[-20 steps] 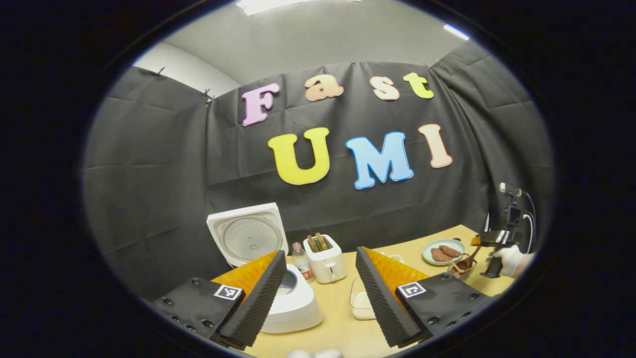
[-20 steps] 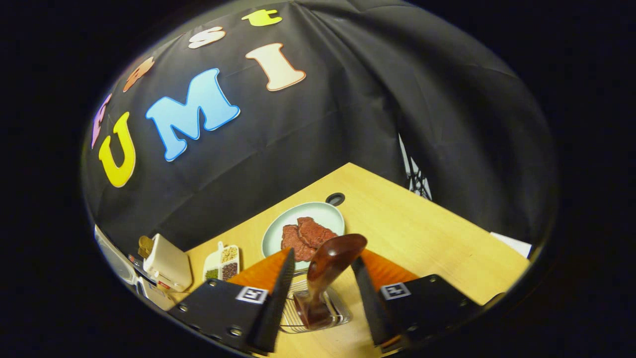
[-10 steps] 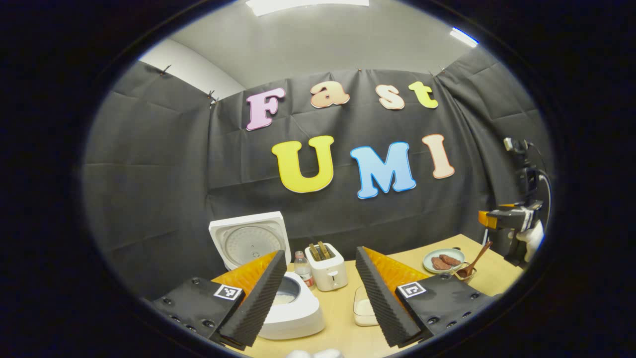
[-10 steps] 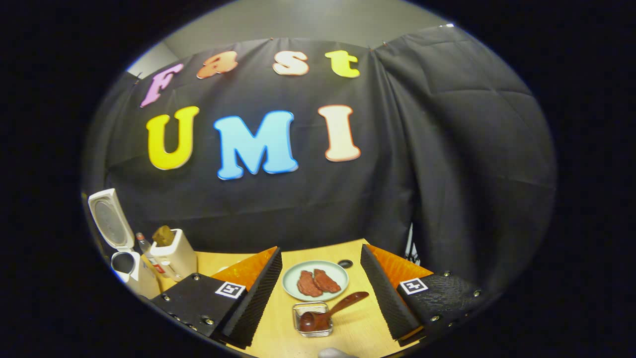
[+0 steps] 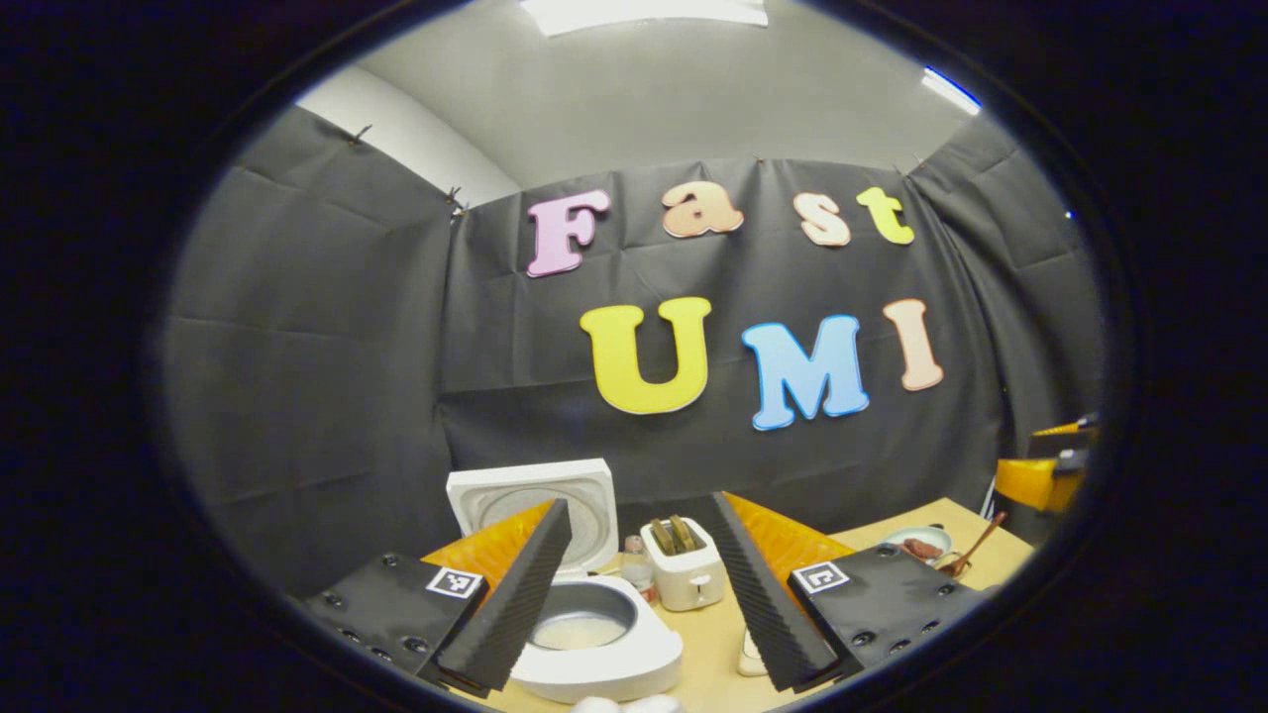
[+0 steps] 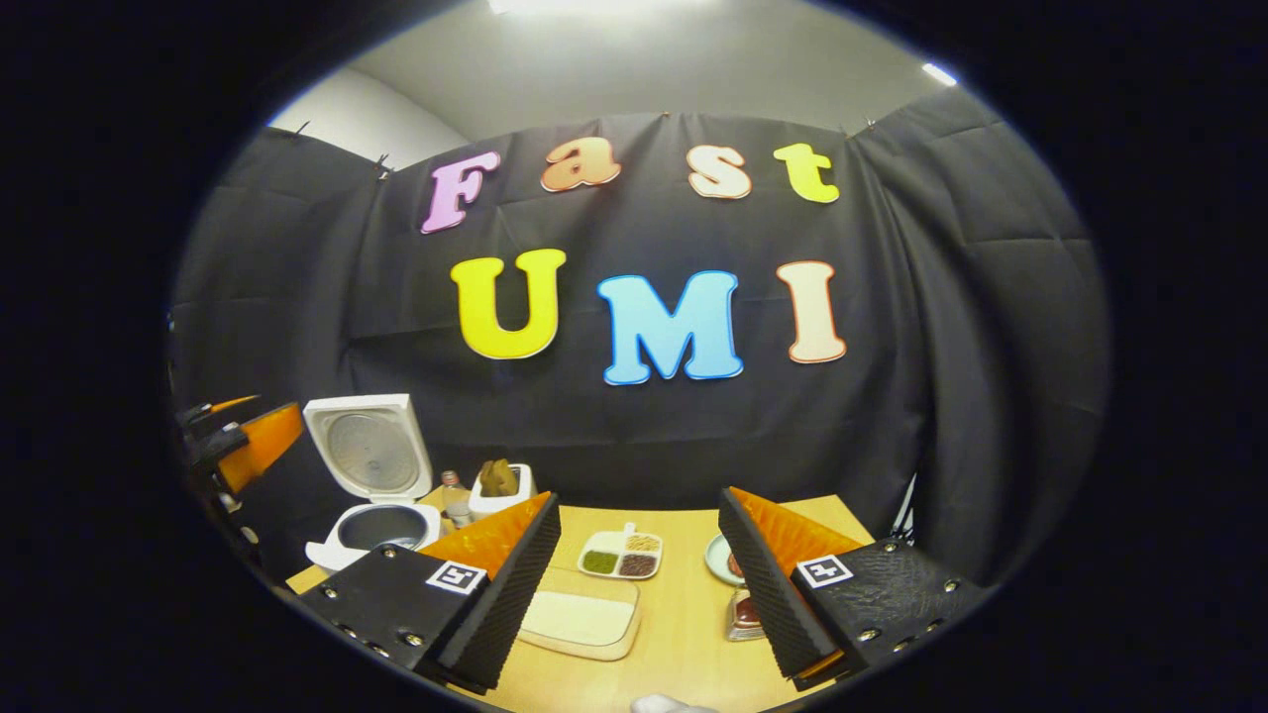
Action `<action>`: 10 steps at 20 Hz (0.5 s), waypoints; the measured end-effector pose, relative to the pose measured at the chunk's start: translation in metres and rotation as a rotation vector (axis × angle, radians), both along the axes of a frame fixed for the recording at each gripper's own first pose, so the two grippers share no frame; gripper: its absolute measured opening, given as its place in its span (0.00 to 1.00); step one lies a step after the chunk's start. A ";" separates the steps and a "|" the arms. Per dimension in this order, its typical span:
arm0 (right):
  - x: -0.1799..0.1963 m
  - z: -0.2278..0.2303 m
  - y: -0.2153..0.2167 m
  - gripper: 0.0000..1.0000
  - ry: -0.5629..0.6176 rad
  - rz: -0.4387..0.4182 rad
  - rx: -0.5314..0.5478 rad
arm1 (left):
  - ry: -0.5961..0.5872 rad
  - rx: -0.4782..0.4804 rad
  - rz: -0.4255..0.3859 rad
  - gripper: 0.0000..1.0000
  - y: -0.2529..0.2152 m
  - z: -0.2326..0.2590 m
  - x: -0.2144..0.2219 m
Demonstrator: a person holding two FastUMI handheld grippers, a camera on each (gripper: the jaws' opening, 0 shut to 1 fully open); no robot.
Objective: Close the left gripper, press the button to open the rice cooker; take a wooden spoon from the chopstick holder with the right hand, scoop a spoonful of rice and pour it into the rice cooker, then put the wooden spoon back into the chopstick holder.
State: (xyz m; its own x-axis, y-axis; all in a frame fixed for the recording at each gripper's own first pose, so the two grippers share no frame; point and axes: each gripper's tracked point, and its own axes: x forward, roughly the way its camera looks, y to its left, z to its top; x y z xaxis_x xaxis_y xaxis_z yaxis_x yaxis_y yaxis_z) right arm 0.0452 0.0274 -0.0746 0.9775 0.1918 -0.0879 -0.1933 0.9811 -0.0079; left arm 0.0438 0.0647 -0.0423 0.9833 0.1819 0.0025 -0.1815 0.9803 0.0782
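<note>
Left gripper view: left claw [image 5: 639,594] wide open, holding nothing, raised above the near edge of the counter [image 5: 708,644]. Rice cooker [image 5: 594,634] sits under and between its fingers, lid [image 5: 540,500] standing upright at the back, pale rice visible in the pot. Toaster [image 5: 684,574] just right of the cooker, a small bottle [image 5: 637,566] between the two. Far right on the counter, a plate [image 5: 916,543] with brown pieces; beside it the spoon [image 5: 976,550] leans out of the holder [image 5: 956,566], handle pointing up and right. Right claw's body [image 5: 1045,475] shows at the right edge, well above the counter; its opening cannot be told from here. Right gripper view: right claw [image 6: 639,579] also wide open and empty, high over the counter. Between its fingers lie a rice tray [image 6: 580,622] near the front edge and a divided dish [image 6: 621,557] of grains behind it. The holder [image 6: 741,614] with the dark spoon bowl inside sits just by the right finger, partly hidden; plate edge behind it. Cooker at the left, lid up; toaster to its right. Left claw body [image 6: 248,446] at the far left edge, above the cooker.
</note>
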 end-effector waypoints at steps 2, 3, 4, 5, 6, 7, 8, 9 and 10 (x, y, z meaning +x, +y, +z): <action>-0.009 -0.003 0.004 0.98 0.005 0.003 -0.016 | -0.008 -0.033 0.025 1.00 0.018 0.008 0.013; -0.011 -0.001 0.007 0.97 0.005 0.001 -0.011 | -0.017 -0.043 0.041 1.00 0.029 0.014 0.019; -0.013 0.000 0.008 0.97 0.003 -0.006 -0.005 | -0.024 -0.048 0.058 0.99 0.040 0.018 0.024; -0.015 0.002 0.007 0.97 0.007 -0.015 0.004 | -0.032 -0.046 0.071 1.00 0.050 0.022 0.030; -0.016 0.004 0.007 0.96 0.005 -0.025 0.016 | -0.040 -0.037 0.082 1.00 0.059 0.027 0.036; -0.017 0.007 0.007 0.97 0.000 -0.035 0.026 | -0.044 -0.029 0.095 1.00 0.069 0.031 0.042; -0.017 0.011 0.006 0.97 -0.002 -0.041 0.029 | -0.055 -0.024 0.106 1.00 0.079 0.038 0.051; -0.017 0.011 0.006 0.96 -0.001 -0.049 0.025 | -0.069 -0.026 0.115 1.00 0.088 0.045 0.061; -0.016 0.011 0.006 0.97 0.002 -0.054 0.018 | -0.066 -0.028 0.125 0.99 0.099 0.050 0.073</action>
State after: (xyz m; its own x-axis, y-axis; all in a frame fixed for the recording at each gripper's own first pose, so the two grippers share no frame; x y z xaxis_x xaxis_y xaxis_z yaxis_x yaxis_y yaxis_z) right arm 0.0292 0.0333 -0.0633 0.9863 0.1402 -0.0868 -0.1398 0.9901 0.0101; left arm 0.1164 0.1633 0.0076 0.9508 0.3040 0.0600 -0.3063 0.9513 0.0345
